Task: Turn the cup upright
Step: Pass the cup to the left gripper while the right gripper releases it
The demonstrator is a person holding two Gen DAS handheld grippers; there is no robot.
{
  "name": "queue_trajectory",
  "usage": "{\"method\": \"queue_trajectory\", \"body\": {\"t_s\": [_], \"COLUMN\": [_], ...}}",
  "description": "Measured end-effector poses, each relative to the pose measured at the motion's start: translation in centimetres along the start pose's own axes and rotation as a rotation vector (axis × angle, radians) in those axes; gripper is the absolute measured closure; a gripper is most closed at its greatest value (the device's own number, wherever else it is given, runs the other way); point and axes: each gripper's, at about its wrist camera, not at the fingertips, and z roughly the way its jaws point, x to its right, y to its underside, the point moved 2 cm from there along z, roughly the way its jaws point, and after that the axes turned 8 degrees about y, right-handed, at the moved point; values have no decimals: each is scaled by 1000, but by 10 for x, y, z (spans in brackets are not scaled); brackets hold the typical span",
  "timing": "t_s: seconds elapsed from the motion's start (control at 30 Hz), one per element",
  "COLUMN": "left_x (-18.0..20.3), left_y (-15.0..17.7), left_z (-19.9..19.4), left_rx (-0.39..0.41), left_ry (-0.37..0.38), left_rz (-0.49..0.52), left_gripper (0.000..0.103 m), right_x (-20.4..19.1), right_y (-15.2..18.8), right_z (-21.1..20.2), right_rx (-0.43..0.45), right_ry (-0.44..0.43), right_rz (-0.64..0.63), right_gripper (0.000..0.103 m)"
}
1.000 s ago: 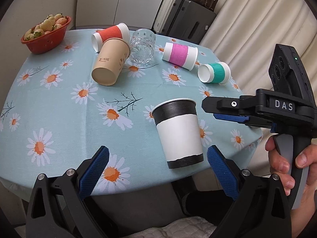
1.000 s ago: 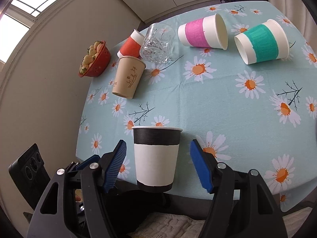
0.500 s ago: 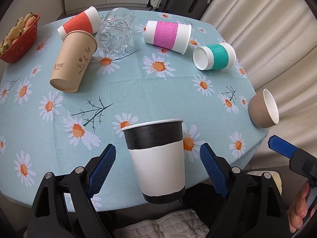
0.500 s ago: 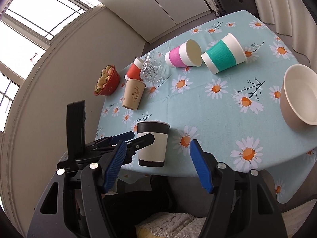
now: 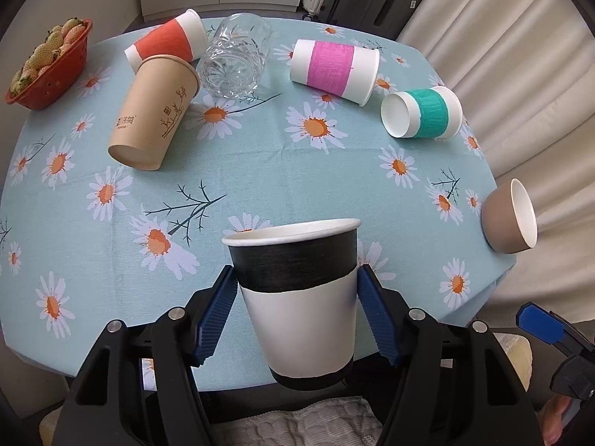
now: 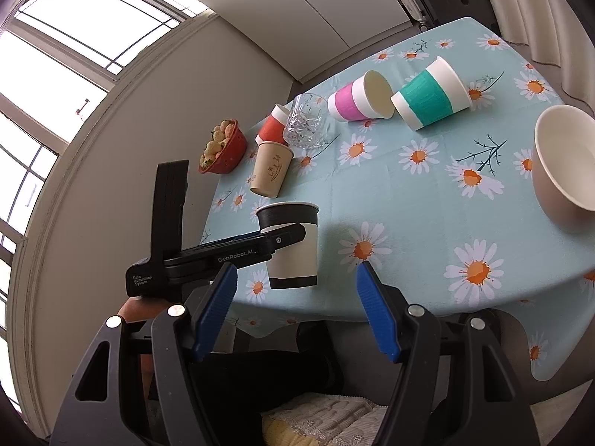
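The black-and-white paper cup (image 5: 297, 304) stands upright at the table's near edge, at 6 o'clock on the daisy tablecloth (image 5: 260, 156). The left gripper (image 5: 297, 308) straddles it, both blue pads (image 5: 217, 314) pressed against its sides, clamping it. The right gripper (image 6: 295, 308) hangs spread and empty, with the cup at its 12 o'clock, apart from it.

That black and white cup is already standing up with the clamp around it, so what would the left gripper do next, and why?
Probably open and back away. The black-and-white cup stands upright near the table edge, mouth up, with the left gripper closed against its sides. The right gripper is open and empty.
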Motion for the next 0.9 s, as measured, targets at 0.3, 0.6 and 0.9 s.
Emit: {"method": "queue_trajectory", "body": {"t_s": [0.3,0.6,0.9], "left_x": [19,41,54], "left_y": [36,69,87], "left_z": [-37,-34,-11], "left_rx": [292,596,829], "left_ry": [9,-199,-255], "left_rz": [38,157,231], "left_gripper": [39,39,39], "right_x": [2,-1,5], "right_y": [4,7,6], "right_z": [-1,3,9], "right_rx": [5,2,-8], "right_ry": [9,25,36], "right_rz": [8,3,20], "right_gripper": [37,37,37]}}
